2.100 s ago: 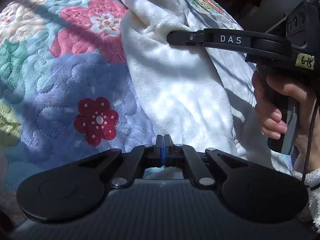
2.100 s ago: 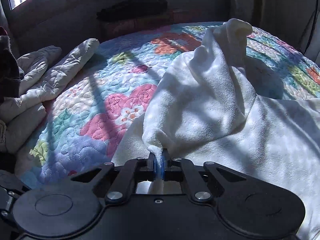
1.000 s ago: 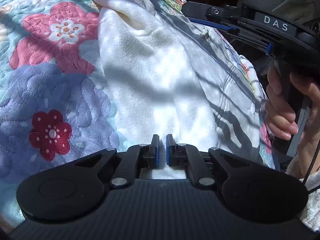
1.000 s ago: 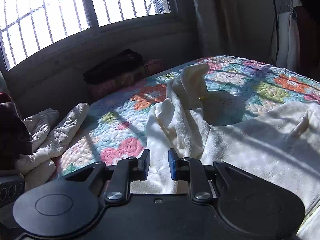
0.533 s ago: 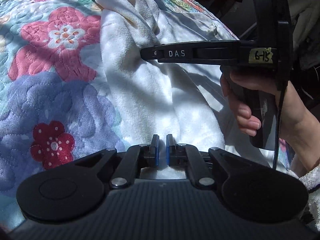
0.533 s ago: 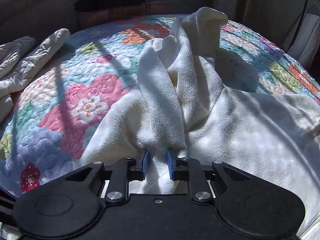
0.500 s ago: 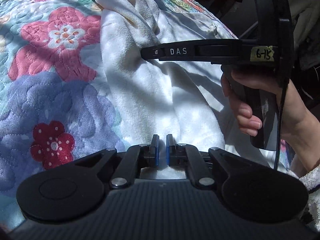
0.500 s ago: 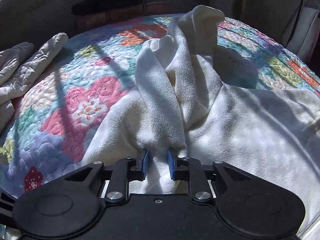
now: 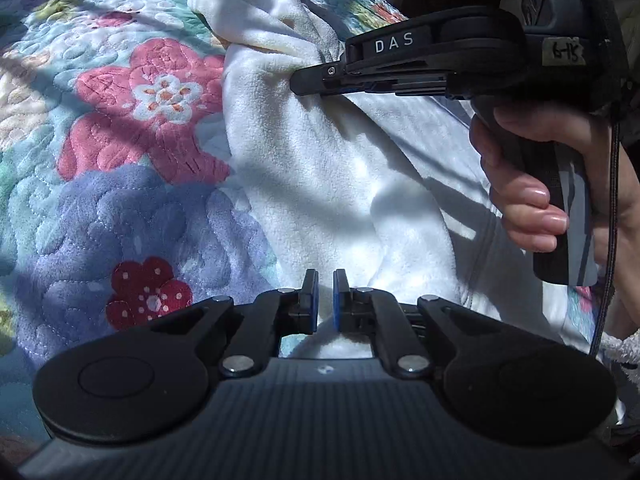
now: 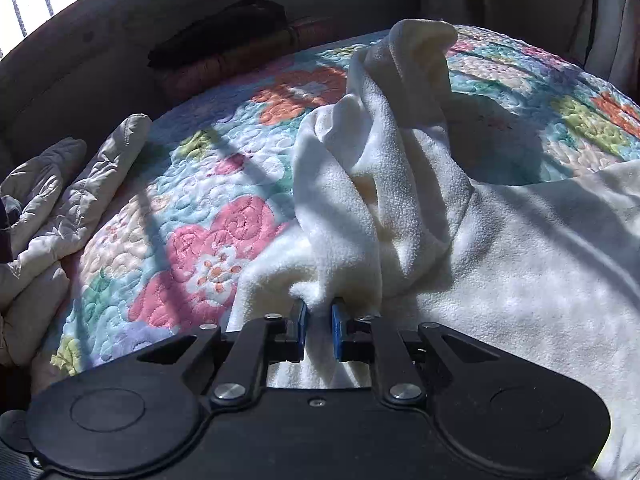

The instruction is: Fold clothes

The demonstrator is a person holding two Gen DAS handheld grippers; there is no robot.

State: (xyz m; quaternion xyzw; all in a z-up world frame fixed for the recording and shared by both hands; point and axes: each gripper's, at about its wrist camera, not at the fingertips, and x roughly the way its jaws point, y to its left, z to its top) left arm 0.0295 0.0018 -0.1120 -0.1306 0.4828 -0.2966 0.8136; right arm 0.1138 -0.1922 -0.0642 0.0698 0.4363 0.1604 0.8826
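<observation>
A white fleece garment (image 9: 320, 168) lies on a flowered quilt (image 9: 140, 208). One part of it, a bunched sleeve (image 10: 416, 64), stands up at the back. My left gripper (image 9: 324, 296) sits at the garment's near edge, shut down to a narrow slit with fleece between the pads. My right gripper (image 10: 318, 320) points down into the crumpled part, and its jaws are closing on a fold of fleece (image 10: 500, 280) that the blue pads pinch. In the left wrist view the right gripper (image 9: 298, 82) digs its tip into the fleece, with a hand (image 9: 520, 184) on its handle.
The quilt (image 10: 208, 248) covers a bed. A beige padded jacket (image 10: 60, 216) lies crumpled at its left edge. Dark folded items (image 10: 224, 40) rest against the wall at the back. Bare quilt shows left of the garment and beyond it.
The right gripper came down from above the bed onto the garment, and its jaws narrowed onto a fleece fold. The left gripper stayed almost where it was.
</observation>
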